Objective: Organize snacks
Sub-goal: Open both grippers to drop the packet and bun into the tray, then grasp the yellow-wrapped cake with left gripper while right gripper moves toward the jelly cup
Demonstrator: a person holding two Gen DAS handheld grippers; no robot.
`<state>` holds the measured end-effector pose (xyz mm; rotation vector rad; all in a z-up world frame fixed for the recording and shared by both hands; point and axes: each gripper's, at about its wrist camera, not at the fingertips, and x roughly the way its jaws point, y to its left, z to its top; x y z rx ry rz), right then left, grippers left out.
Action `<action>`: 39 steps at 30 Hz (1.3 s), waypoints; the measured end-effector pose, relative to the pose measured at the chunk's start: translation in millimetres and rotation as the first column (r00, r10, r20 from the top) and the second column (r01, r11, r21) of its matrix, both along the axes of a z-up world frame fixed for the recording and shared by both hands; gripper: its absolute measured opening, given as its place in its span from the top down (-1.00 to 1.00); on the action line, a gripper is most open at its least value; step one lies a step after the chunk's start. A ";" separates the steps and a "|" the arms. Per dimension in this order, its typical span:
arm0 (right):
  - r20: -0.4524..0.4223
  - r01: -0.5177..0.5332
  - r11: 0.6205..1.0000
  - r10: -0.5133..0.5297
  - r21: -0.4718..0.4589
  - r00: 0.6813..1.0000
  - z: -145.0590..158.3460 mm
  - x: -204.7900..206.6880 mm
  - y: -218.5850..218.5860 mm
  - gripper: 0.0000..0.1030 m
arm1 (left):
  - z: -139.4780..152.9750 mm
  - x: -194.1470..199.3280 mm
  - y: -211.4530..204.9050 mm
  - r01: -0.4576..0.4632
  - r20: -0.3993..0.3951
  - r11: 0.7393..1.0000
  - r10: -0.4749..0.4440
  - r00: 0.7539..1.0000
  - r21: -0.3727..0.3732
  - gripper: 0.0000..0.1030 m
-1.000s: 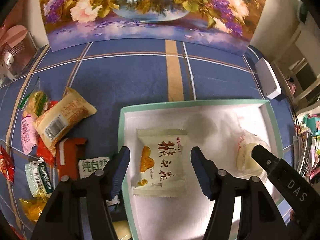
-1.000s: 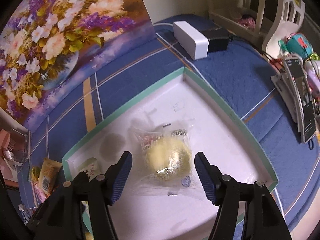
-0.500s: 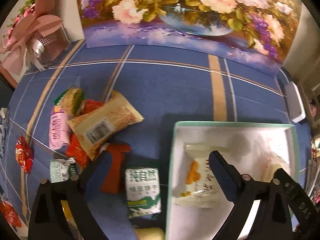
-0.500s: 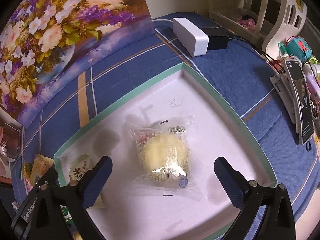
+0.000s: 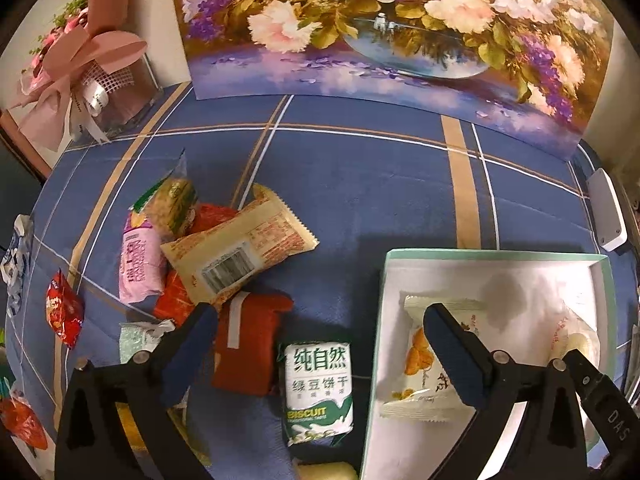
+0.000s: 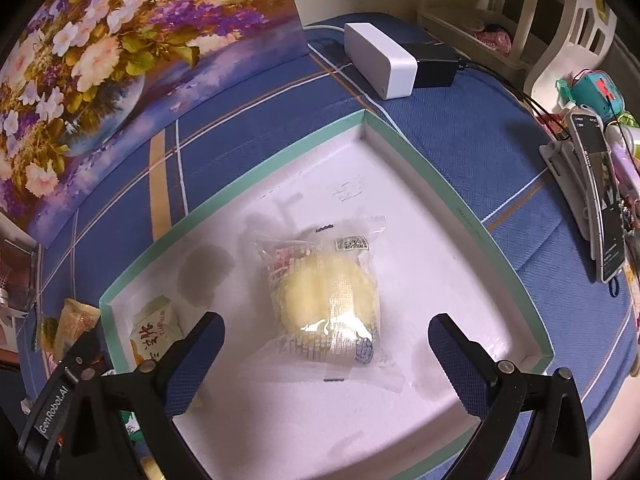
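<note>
A white box with a green rim (image 5: pixel 496 255) (image 6: pixel 412 151) lies on the blue cloth. In it lie a cream packet with orange print (image 5: pixel 420 364) (image 6: pixel 154 326) and a clear-wrapped yellow bun (image 6: pixel 330 300) (image 5: pixel 576 336). My left gripper (image 5: pixel 320 344) is open and empty, above a green-and-white biscuit packet (image 5: pixel 318 392) just left of the box. My right gripper (image 6: pixel 326 352) is open and empty, above the bun. A pile of snack packets lies left of the box: a tan one (image 5: pixel 240 252), a pink one (image 5: pixel 138 268), a red one (image 5: pixel 248 344).
A flower painting (image 5: pixel 384 32) stands at the back. A pink gift box (image 5: pixel 84 76) is at the back left. A white adapter (image 6: pixel 378 60) and a black one (image 6: pixel 434 66) lie behind the box. A phone on a stand (image 6: pixel 600 196) is to the right.
Both grippers have opened wide. My left gripper has swung left from over the cream packet in the box to over the biscuit packet. The right gripper has pulled back slightly from the bun.
</note>
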<state>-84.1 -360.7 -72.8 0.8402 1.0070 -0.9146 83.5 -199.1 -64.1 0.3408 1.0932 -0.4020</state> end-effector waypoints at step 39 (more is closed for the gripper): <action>0.035 -0.287 0.958 0.286 0.010 0.957 39.8 36.1 157.1 -1.00 | 41.5 15.8 191.9 -0.204 -0.066 0.978 0.201 0.977 -0.046 -0.99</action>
